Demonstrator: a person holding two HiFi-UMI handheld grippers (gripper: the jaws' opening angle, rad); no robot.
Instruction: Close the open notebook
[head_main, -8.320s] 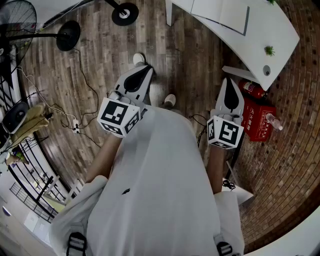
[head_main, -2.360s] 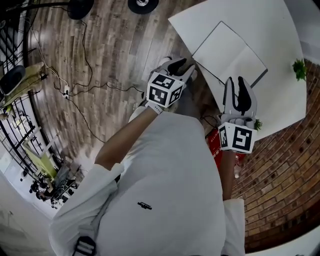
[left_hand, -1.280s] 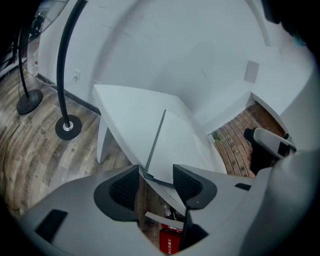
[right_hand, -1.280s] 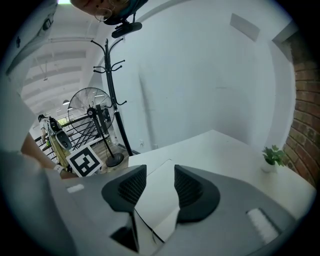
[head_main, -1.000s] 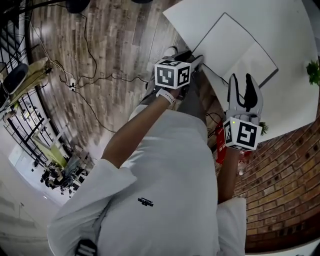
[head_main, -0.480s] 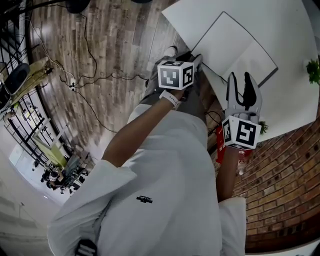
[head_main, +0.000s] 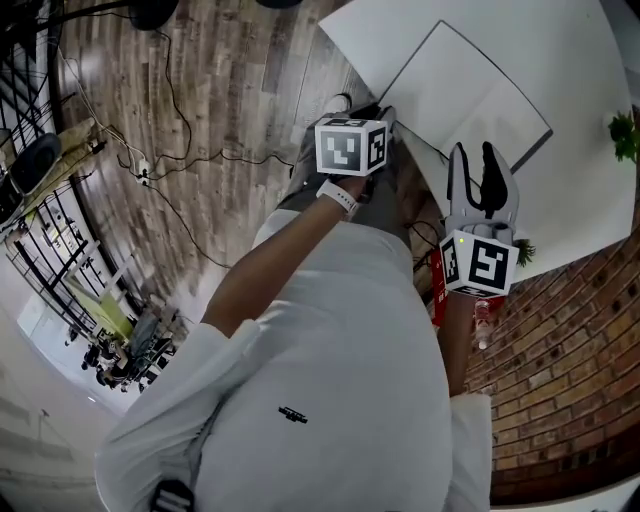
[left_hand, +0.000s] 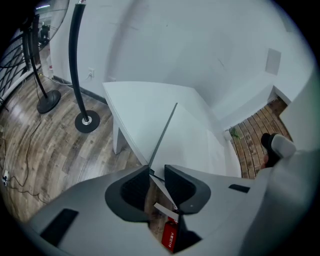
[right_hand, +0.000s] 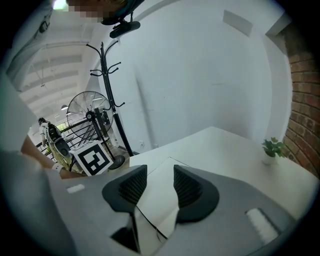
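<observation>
1. The notebook (head_main: 470, 90) lies open and flat, pages up, on the white table (head_main: 590, 60), up at 1 o'clock in the head view. Its near corner, at the book's 8 o'clock, pokes just past the table edge.
2. That corner is where the action is. The left gripper (left_hand: 157, 172) has it between its jaws, which have just been closing. A sliver of gap shows beside the thin cover, so I read the pads as not yet biting.
3. The right gripper (right_hand: 160, 170) waits at the notebook's 5 o'clock. Its jaws are apart with nothing held, and the page lies beyond them.
4. The step in hand, as I judge it, is securing the left-hand cover for the fold.
5. The next move calls for finishing the pinch. Then the cover has to lift in an arc over the spine and lie down on the other page. The right gripper could steady that half if the book slides.
6. Out at 3 o'clock sits a small potted plant (head_main: 625, 135), well apart.
</observation>
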